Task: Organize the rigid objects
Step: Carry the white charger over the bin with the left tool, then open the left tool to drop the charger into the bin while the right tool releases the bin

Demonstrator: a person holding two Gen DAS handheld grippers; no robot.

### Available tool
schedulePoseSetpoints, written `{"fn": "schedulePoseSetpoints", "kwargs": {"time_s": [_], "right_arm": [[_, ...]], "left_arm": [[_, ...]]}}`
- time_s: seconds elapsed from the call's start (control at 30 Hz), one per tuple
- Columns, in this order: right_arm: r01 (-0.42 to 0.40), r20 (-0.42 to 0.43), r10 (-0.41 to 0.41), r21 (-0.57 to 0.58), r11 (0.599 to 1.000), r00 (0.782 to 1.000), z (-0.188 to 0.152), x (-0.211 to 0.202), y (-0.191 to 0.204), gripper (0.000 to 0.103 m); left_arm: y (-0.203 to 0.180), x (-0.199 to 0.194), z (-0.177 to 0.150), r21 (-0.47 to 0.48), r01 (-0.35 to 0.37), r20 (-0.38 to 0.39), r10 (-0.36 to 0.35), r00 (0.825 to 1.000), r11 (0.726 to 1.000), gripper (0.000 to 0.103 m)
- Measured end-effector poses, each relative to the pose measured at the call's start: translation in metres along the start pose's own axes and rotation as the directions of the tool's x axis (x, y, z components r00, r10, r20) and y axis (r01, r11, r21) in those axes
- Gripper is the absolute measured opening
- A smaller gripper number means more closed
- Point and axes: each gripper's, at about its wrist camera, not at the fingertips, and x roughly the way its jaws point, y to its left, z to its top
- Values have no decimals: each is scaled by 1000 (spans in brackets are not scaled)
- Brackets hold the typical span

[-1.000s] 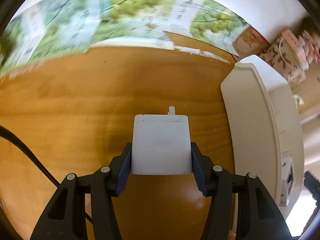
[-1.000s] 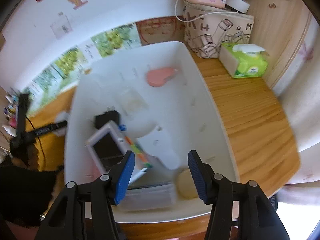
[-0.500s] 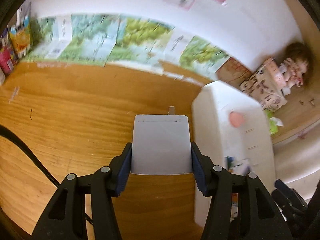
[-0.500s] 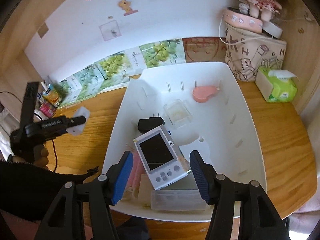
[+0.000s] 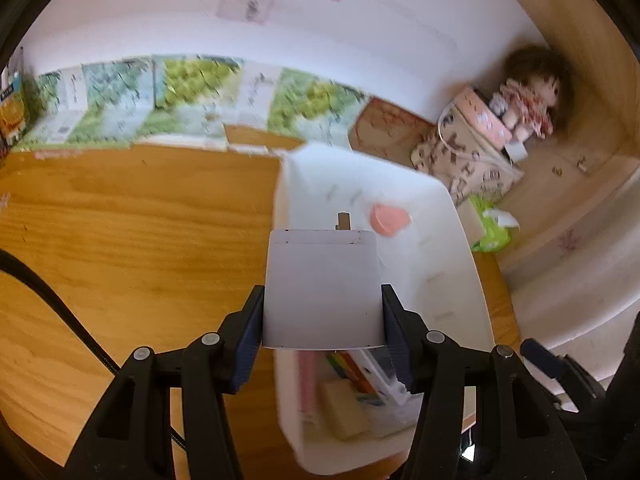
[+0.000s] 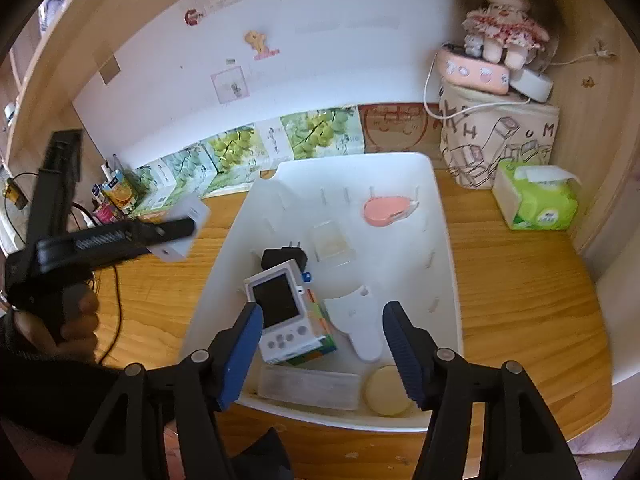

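Home setting: a wooden desk (image 6: 520, 280) set in a wood-panelled alcove, most likely a bedroom or study corner. Indicators: a doll (image 6: 500, 20) at 1 o'clock, seated above a printed bag (image 6: 496, 140); a tissue box (image 6: 536, 196) at 3 o'clock; cartoon stickers (image 6: 260, 44) on the white wall at 12 o'clock; juice cartons (image 6: 120, 192) at 9 o'clock.
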Motion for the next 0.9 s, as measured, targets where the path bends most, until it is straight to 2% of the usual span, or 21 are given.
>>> {"fn": "schedulePoseSetpoints", "kwargs": {"time_s": [0.27,0.43,0.57,0.67,0.73,0.8,0.9], "right_arm": [[-51,-24,51,-18,999,998,-12,-7,-28,64],[-81,-50,80,-16,997,996,-16,-4,-38,64],[-90,-52,89,-6,996,995,-16,-4,-41,64],[-85,-49,85,1,996,995,-13,-4,-43,66],[-80,-46,81,6,997,996,-11,-2,-42,66],[-81,-39,82,7,997,996,-7,-1,-38,66],[-87,-25,87,6,996,996,-1,1,-27,75]], "left_arm": [[-37,34,-24,4,1,-69,-1,998,1000,59],[-57,50,-32,49,-3,-114,9,993,999,59],[-63,51,-31,56,1,-115,5,993,998,62],[-61,42,-25,41,50,-81,-46,996,998,73],[-61,36,-21,48,55,-49,-53,997,997,80],[-56,28,-15,55,36,-30,-34,999,998,81],[-40,18,-9,37,28,-19,-28,999,999,81]]}}
